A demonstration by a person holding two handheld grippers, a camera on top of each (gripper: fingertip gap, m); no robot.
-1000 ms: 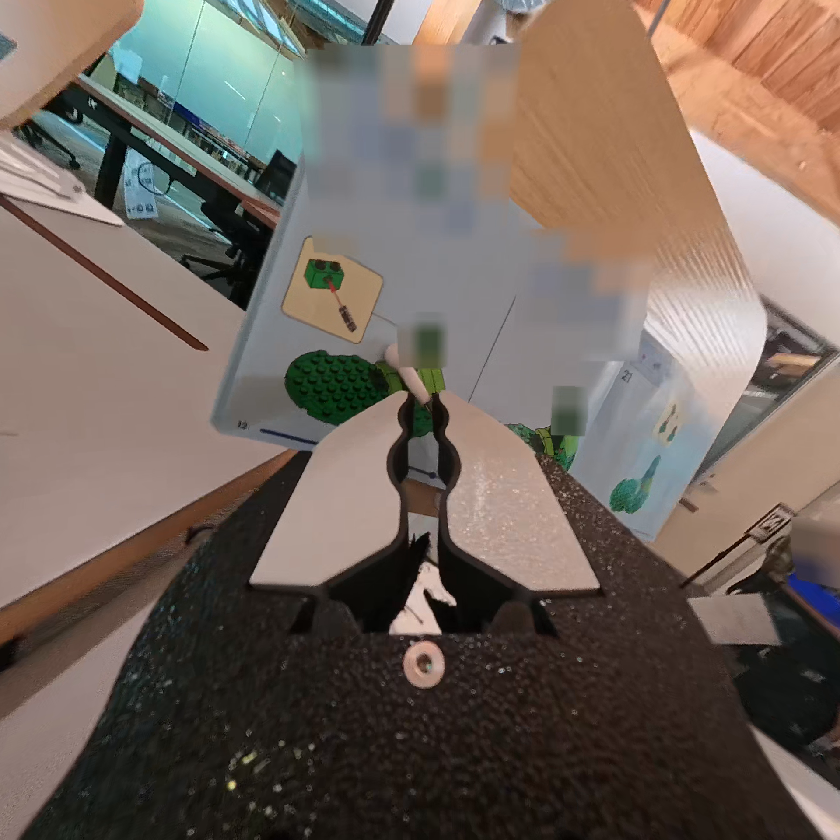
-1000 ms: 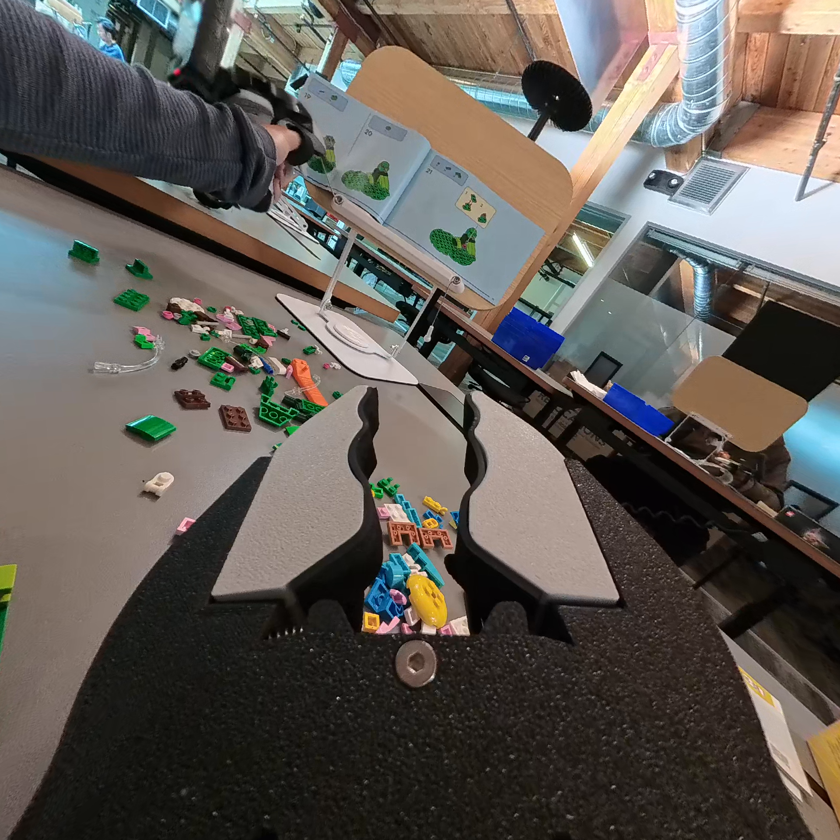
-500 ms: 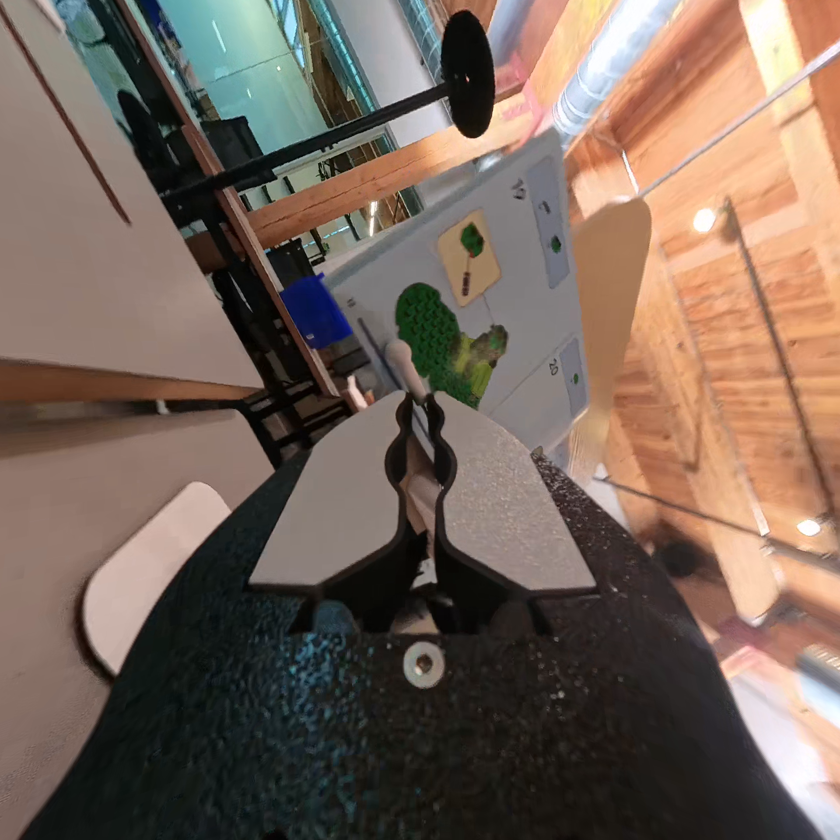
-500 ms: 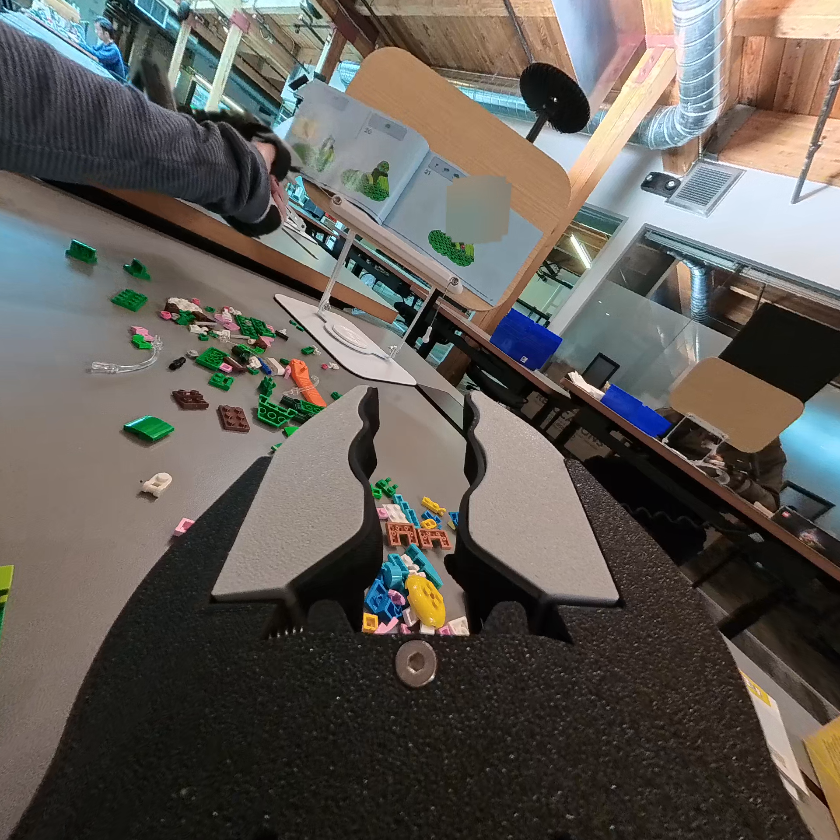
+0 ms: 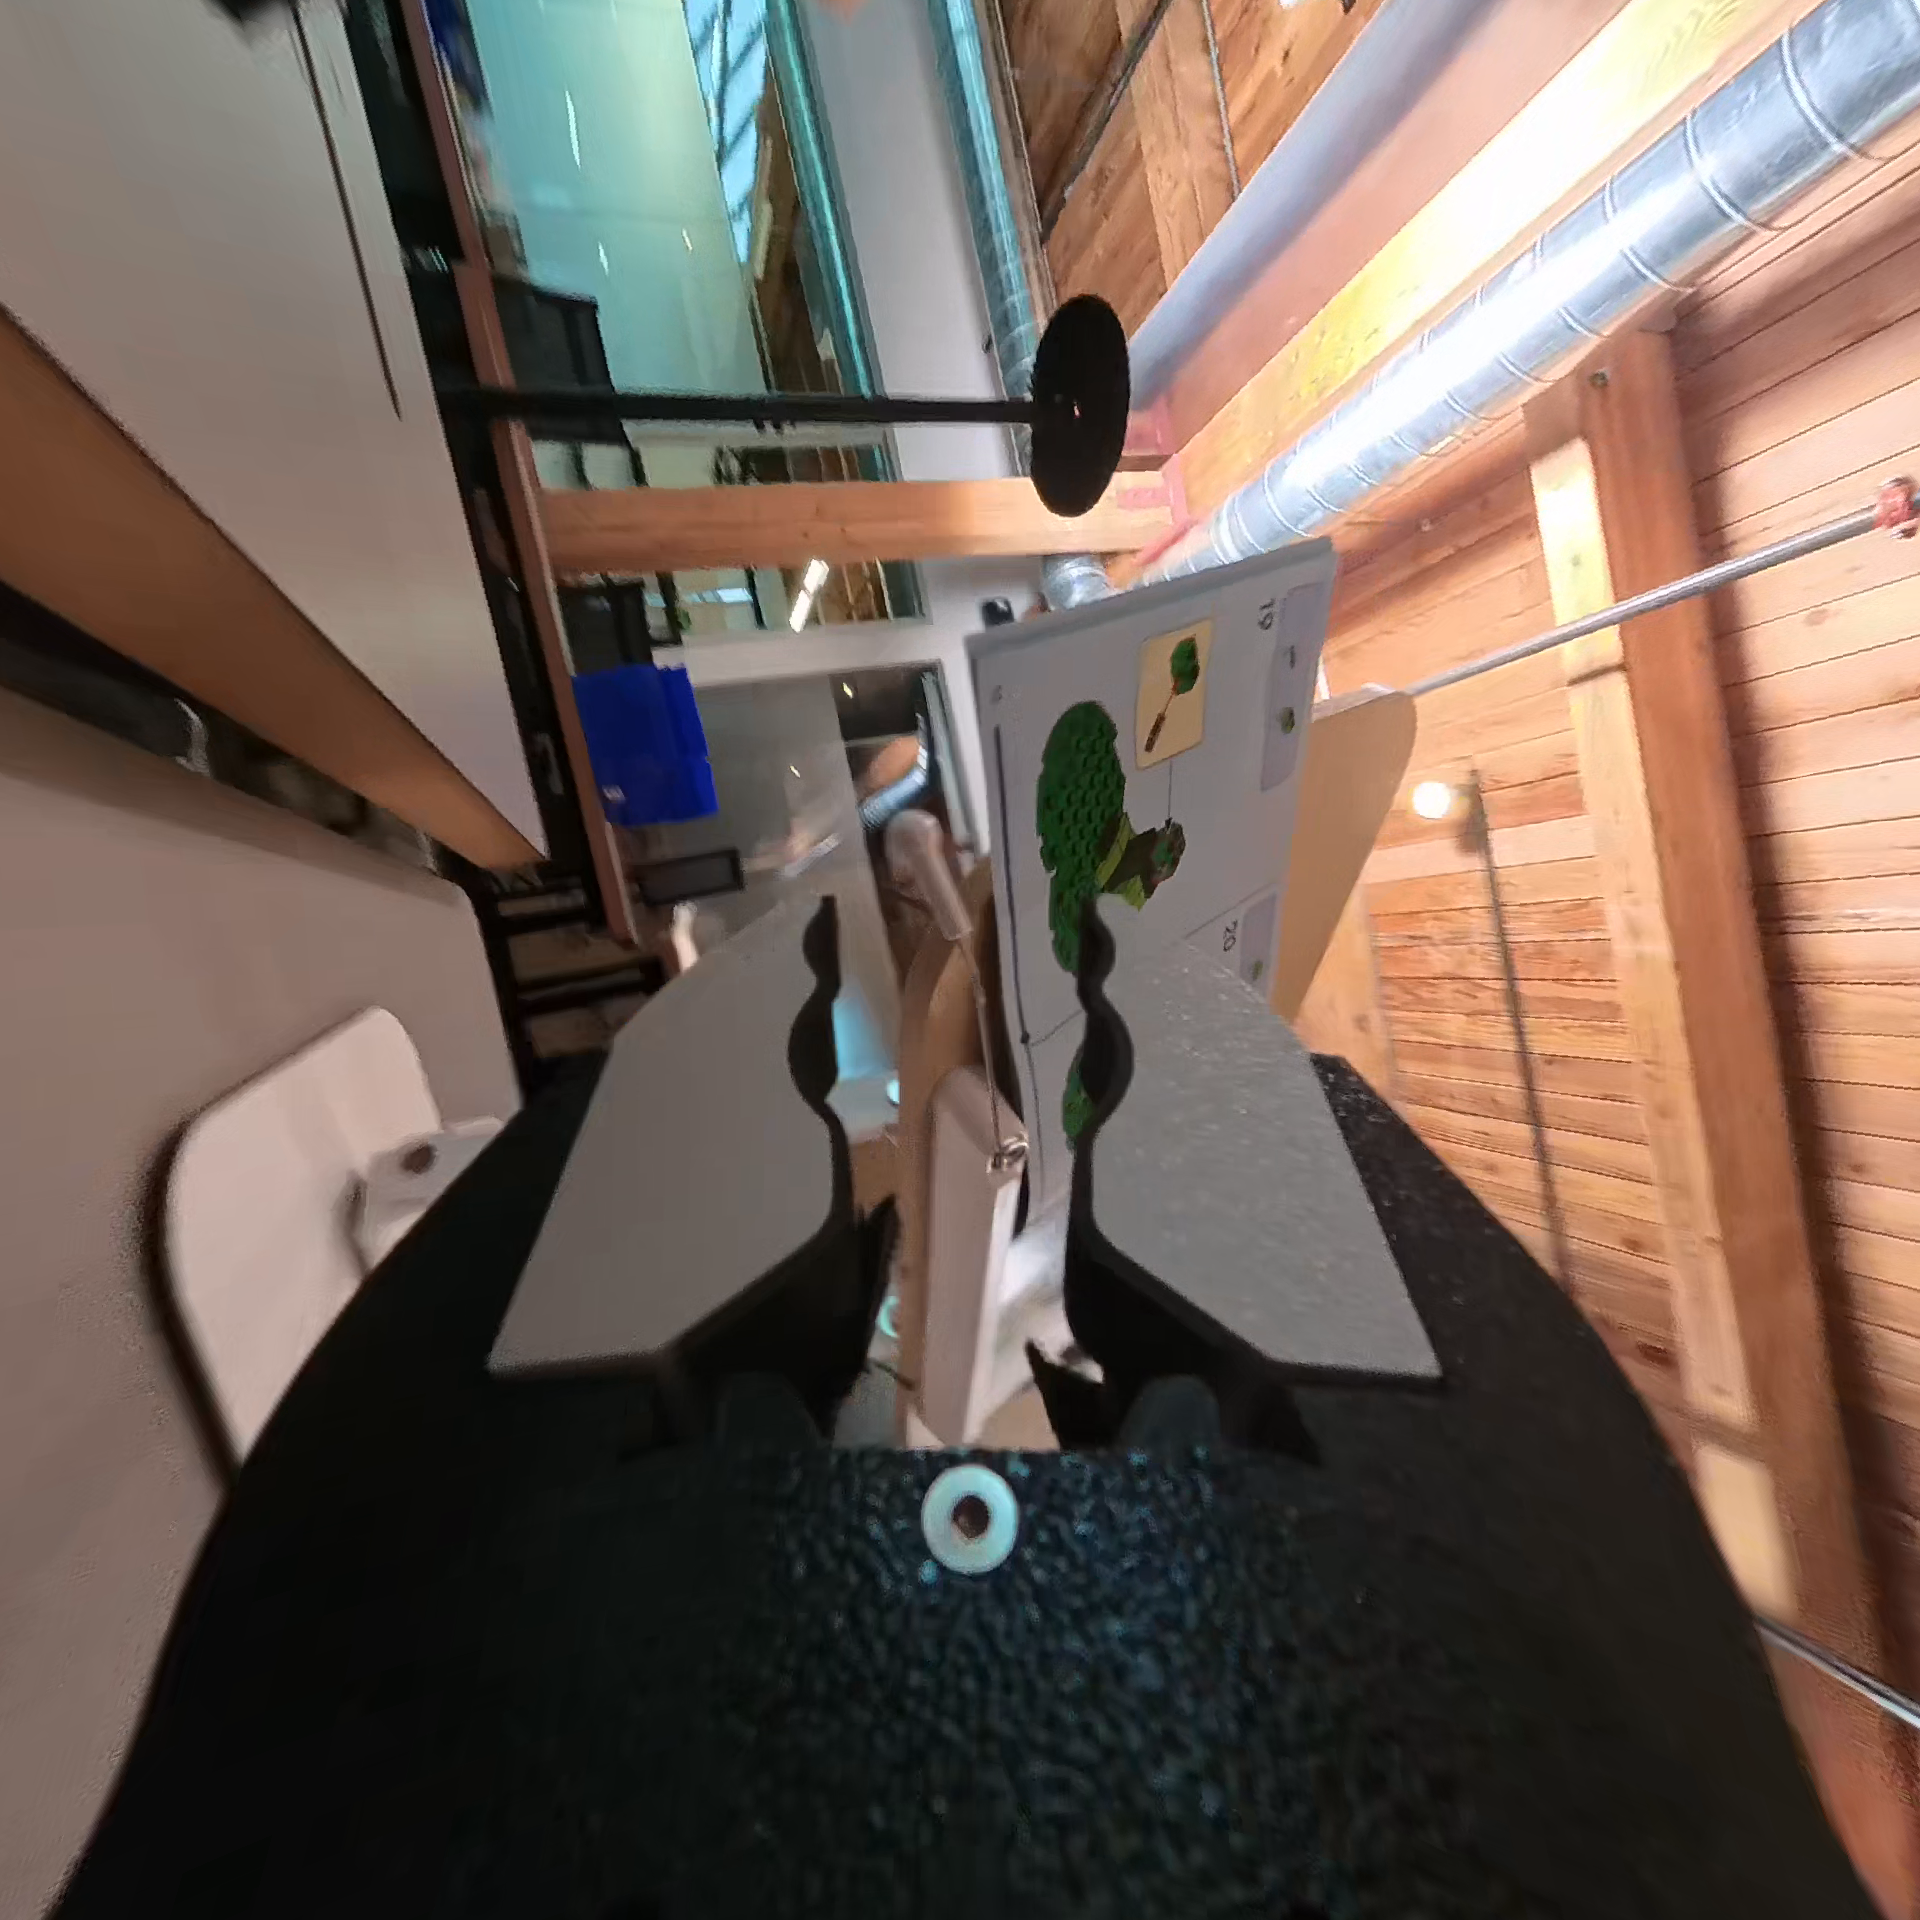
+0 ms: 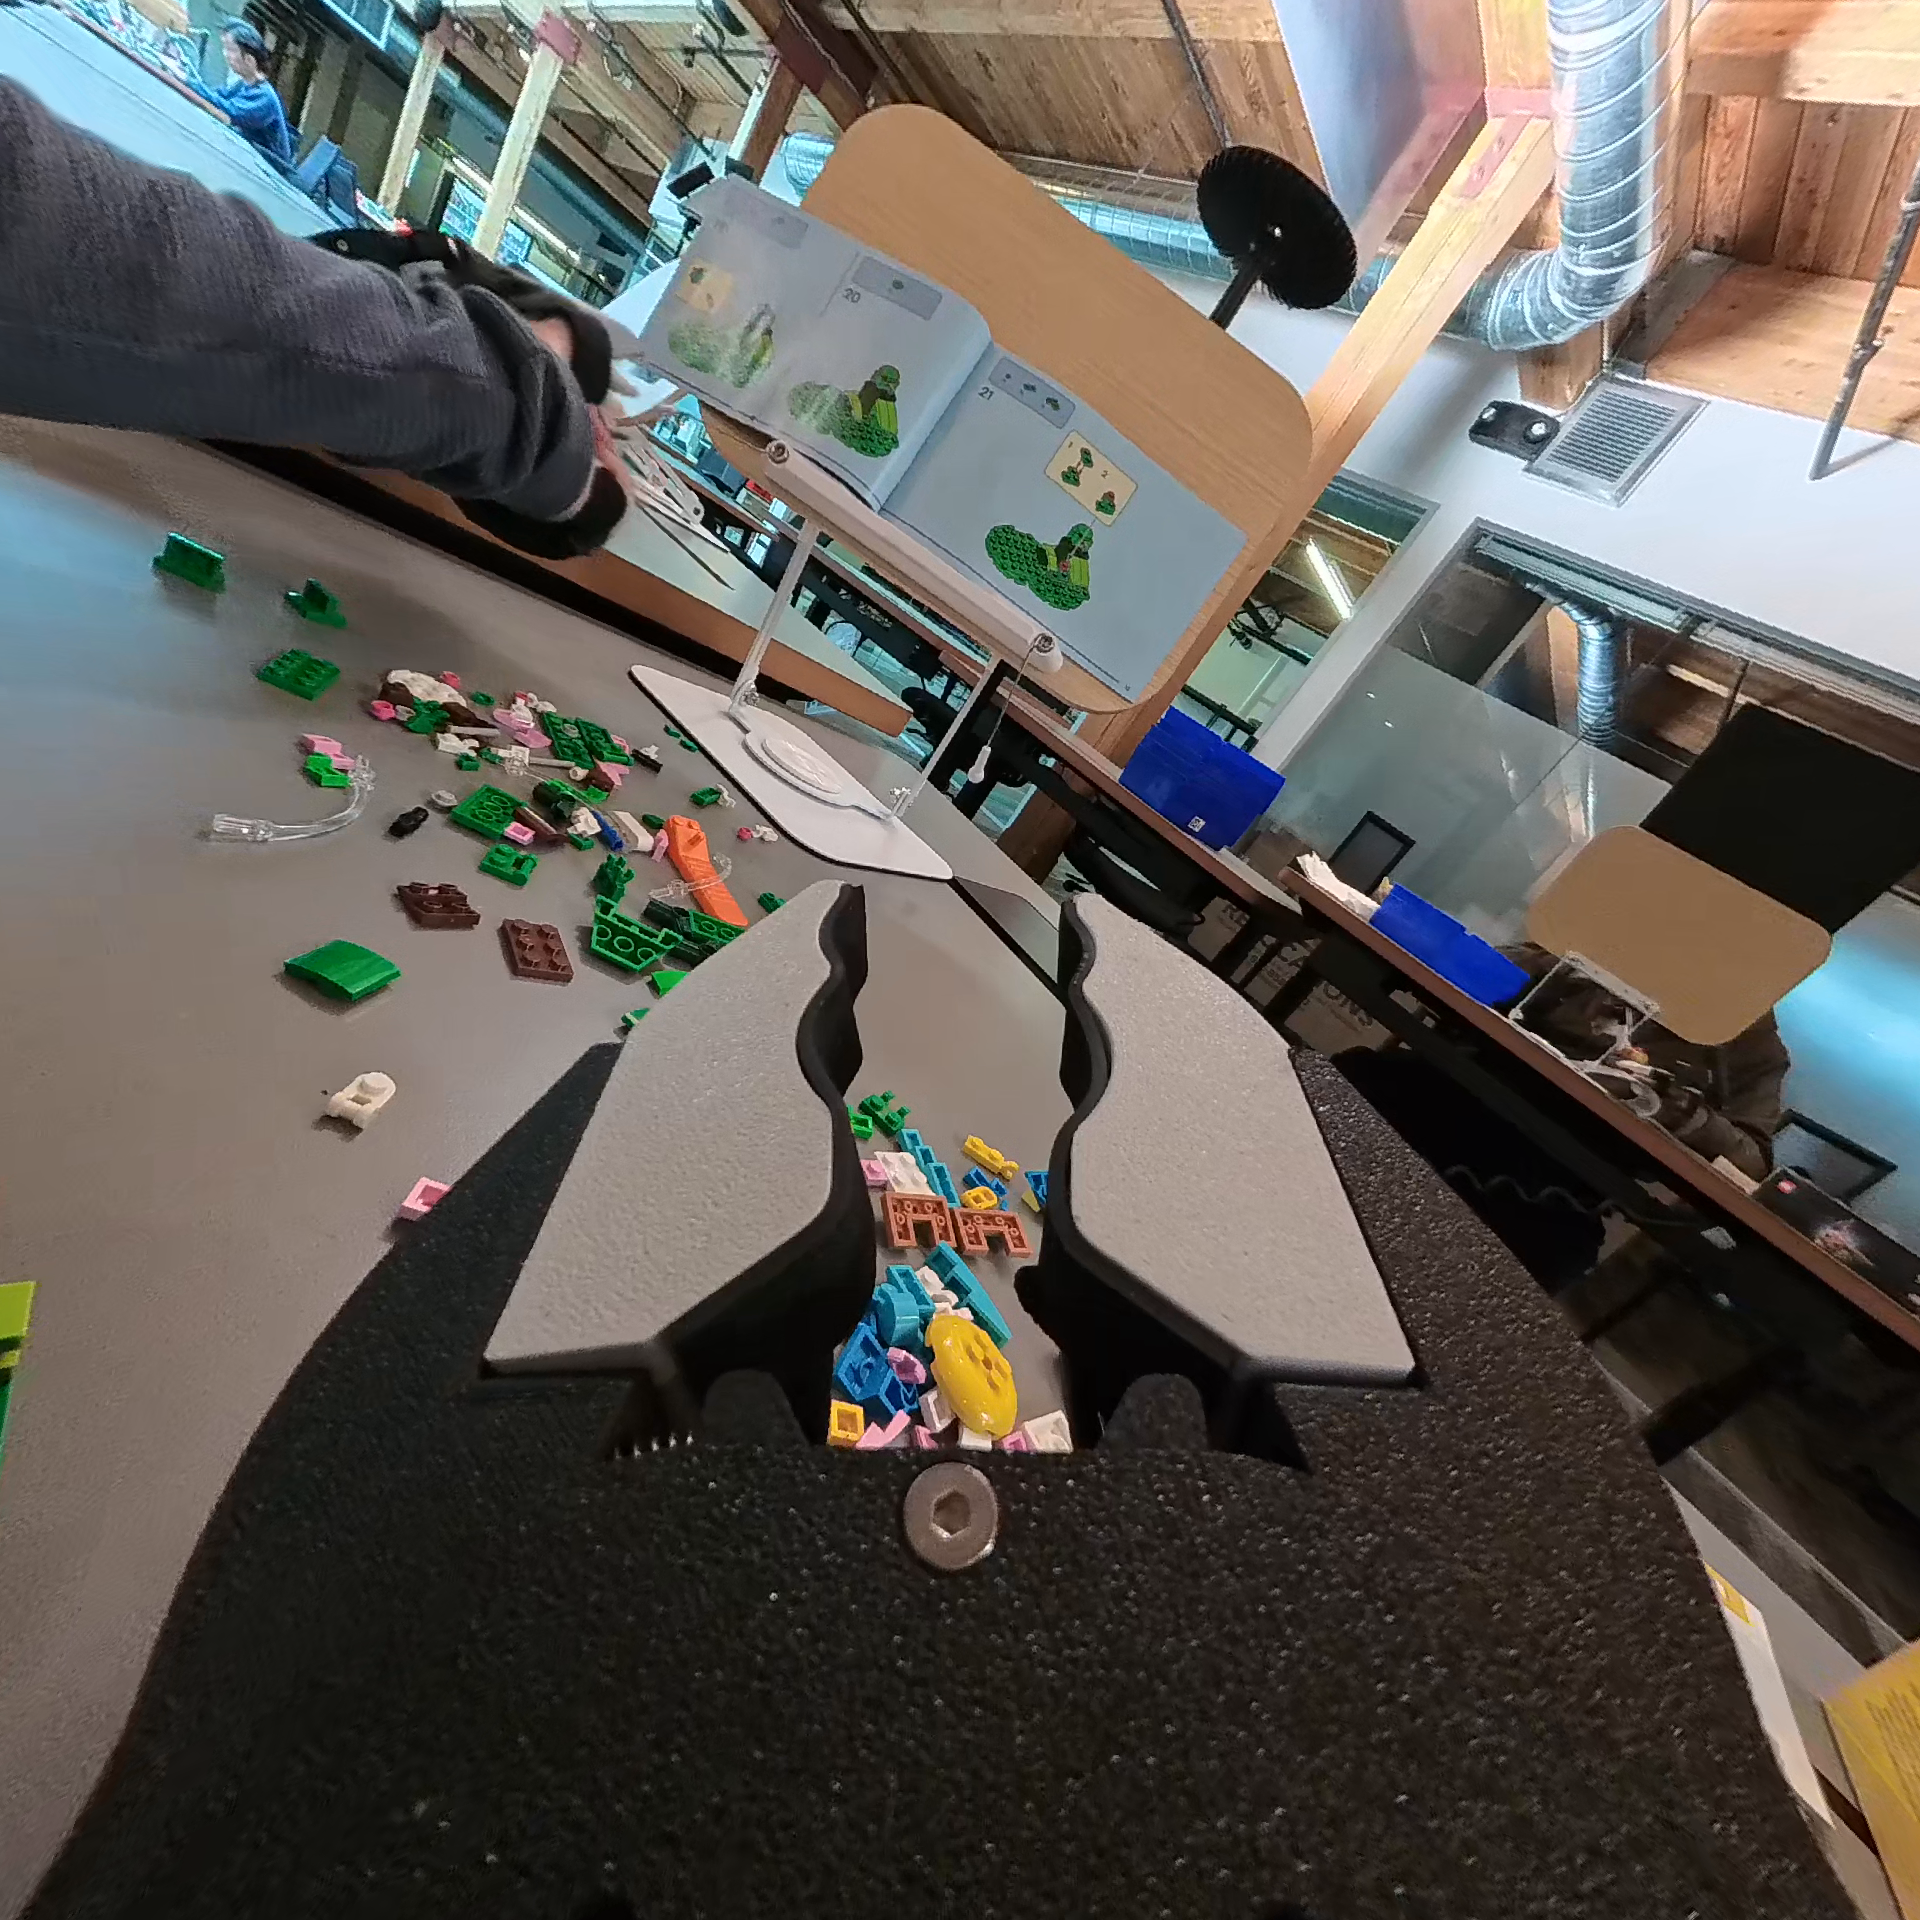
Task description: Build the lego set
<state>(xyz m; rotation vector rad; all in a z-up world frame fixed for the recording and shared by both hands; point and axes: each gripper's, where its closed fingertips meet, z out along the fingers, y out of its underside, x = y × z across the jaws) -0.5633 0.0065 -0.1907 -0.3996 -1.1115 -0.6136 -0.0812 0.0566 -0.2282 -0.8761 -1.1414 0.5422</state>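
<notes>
My left gripper (image 5: 956, 914) is open and empty, rolled on its side next to the open instruction booklet (image 5: 1143, 748). The stand's thin wire page holder with a white tip (image 5: 940, 883) lies between the fingers, untouched. My right gripper (image 6: 964, 904) is open and empty, low over the grey table. A pile of blue, pink, yellow and tan Lego pieces (image 6: 935, 1247) shows between its fingers. Green, brown and pink pieces (image 6: 561, 748) lie scattered to the left. In the right wrist view a grey sleeve (image 6: 260, 353) reaches to the booklet's (image 6: 935, 436) left edge.
The booklet rests on a white stand base (image 6: 800, 769) with a wooden backboard (image 6: 1091, 312). An orange brick separator (image 6: 701, 862), two brown plates (image 6: 535, 948), a curved green piece (image 6: 341, 971) and a clear curved piece (image 6: 291, 821) lie nearby. Yellow paper (image 6: 1881, 1756) sits far right.
My left gripper was shut on the white-tipped wire holder and has opened off it, rolling sideways and pulling back. The right gripper has stayed still and open.
</notes>
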